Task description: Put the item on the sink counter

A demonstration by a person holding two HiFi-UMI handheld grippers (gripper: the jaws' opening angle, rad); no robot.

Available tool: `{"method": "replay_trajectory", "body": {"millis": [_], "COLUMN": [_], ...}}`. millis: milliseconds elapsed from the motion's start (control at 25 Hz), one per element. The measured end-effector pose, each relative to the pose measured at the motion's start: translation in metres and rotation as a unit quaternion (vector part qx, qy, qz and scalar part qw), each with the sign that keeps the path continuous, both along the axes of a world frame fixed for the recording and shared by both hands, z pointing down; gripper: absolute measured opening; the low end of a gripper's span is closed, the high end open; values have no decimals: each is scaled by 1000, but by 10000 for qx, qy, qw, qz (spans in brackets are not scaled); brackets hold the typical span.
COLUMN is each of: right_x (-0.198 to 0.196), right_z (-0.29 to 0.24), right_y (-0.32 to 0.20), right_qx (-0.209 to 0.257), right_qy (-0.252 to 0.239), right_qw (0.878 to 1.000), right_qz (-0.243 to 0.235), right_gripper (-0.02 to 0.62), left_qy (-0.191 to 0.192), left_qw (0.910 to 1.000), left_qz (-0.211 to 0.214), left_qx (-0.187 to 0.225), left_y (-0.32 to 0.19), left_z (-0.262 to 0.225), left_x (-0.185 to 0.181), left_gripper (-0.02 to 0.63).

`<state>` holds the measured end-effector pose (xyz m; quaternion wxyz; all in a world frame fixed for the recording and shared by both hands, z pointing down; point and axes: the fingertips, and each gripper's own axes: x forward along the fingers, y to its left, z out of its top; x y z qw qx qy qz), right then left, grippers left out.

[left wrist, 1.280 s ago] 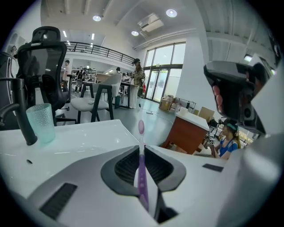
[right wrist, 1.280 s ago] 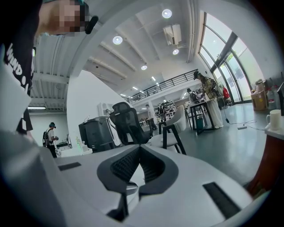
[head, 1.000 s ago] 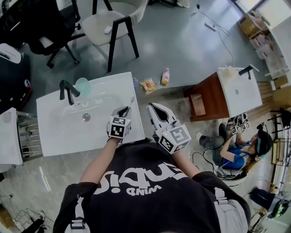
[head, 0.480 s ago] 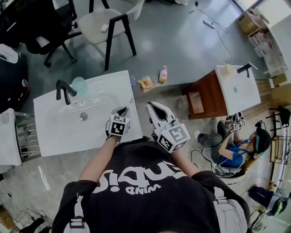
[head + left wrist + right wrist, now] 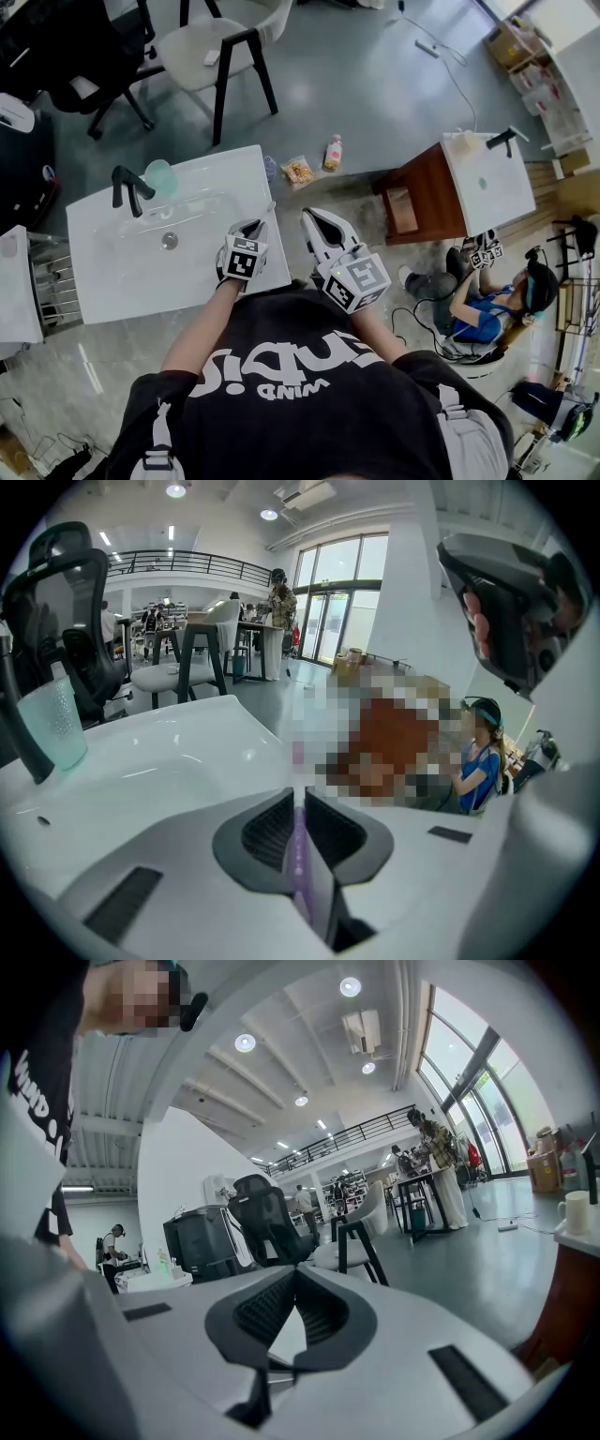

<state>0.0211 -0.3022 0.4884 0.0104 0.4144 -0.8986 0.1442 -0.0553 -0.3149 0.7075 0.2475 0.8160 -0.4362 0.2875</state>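
A white sink counter [image 5: 122, 272] fills the left of the head view, with a black tap [image 5: 127, 187] and a pale green cup [image 5: 161, 175] at its far left corner. Over the past second the scene has barely changed: the counter has drifted slightly left in the picture, and both grippers hold almost the same places.

The left gripper [image 5: 255, 225] stays over the counter's near right corner. Its jaws are still pressed together on a thin, pale purple stick [image 5: 297, 855], possibly a toothbrush. In the head view the stick's far end [image 5: 270, 208] pokes out toward the counter's right edge. Whether it touches the surface cannot be told.

The right gripper [image 5: 314, 223] hangs just off the counter's right edge, jaw tips together with nothing between them.

Judging by this, the stick has reached the counter but is not yet set down; lowering and releasing remain.
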Motion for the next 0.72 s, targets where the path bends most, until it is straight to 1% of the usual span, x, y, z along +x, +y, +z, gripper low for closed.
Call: {"method": "replay_trajectory", "body": {"millis": [80, 240, 360, 560, 720], "right_x": [0, 1, 0, 2, 3], "right_z": [0, 0, 0, 0, 2], "right_y": [0, 0, -1, -1, 1], "right_qx": [13, 4, 1, 5, 10], "right_qy": [-1, -12, -6, 2, 12], "right_qw": [10000, 10000, 10000, 10000, 10000], "right_qz": [3, 5, 13, 34, 37], "right_gripper": [17, 17, 17, 17, 17], "left_qy": [1, 21, 22, 104, 160], "left_qw": [10000, 10000, 10000, 9999, 9998], "left_qz": [16, -4, 9, -41, -77], "left_qx": [-48, -6, -81, 19, -6], "left_y": [2, -1, 0, -5, -4], "left_z": [1, -1, 1, -1, -2], "left_x": [1, 1, 0, 0, 1], "left_gripper": [52, 52, 52, 52, 52]}}
